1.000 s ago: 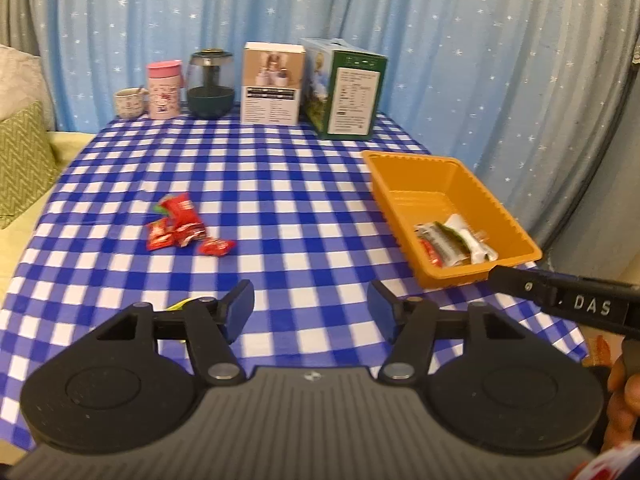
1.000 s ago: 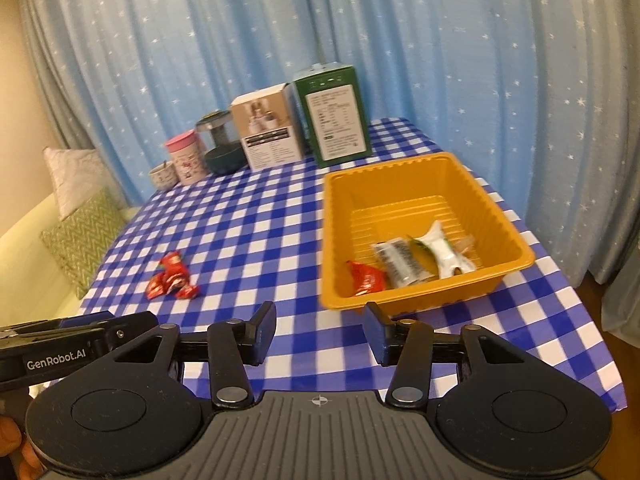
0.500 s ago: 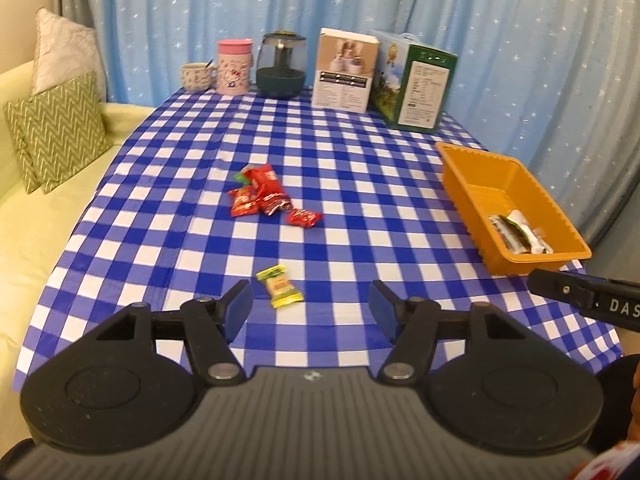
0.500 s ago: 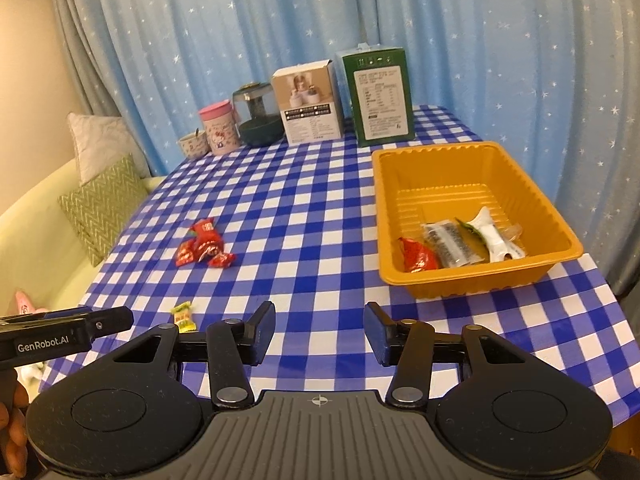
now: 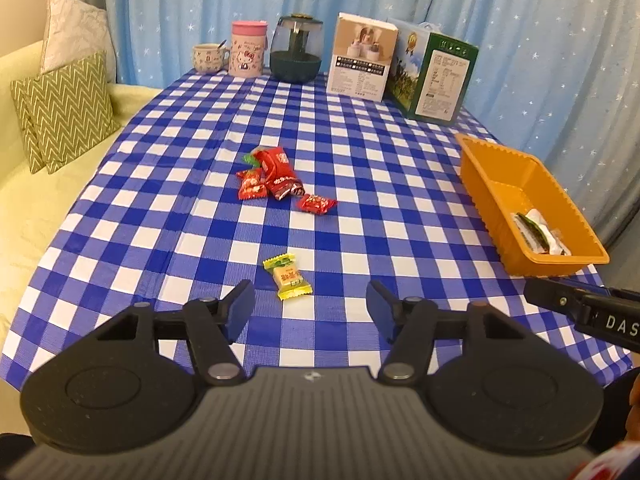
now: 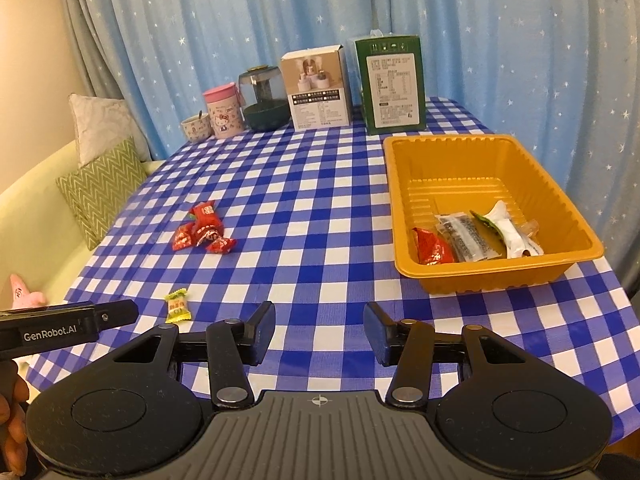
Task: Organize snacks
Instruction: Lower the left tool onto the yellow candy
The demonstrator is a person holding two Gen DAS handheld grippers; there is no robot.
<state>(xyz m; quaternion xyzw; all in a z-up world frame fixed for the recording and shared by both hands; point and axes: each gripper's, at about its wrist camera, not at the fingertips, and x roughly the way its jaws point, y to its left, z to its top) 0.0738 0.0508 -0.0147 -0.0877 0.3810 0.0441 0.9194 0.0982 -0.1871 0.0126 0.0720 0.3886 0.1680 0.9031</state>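
Note:
A yellow-green wrapped candy (image 5: 287, 277) (image 6: 177, 306) lies on the checked tablecloth just ahead of my left gripper (image 5: 310, 306), whose jaws are closing with nothing between them. Farther off sits a heap of red snack packets (image 5: 269, 180) (image 6: 203, 229) with one red candy (image 5: 317, 204) apart. The orange tray (image 5: 476, 168) (image 6: 496, 280) at the right holds a red packet (image 6: 432, 247), a dark packet (image 6: 464, 236) and a white-green one (image 6: 508, 229). My right gripper (image 6: 319, 330) hovers open and empty over the table's near edge, left of the tray.
Along the far edge stand a mug (image 5: 208, 58), a pink cup (image 5: 247, 49), a dark jar (image 5: 296, 54), a white box (image 5: 362, 62) and a green box (image 5: 436, 76). A sofa with cushions (image 5: 64, 108) lies left; star curtains hang behind.
Both views have swung right and pulled back, so the table's contents shifted across the frames. The yellow-green candy came into view in front of the left gripper.

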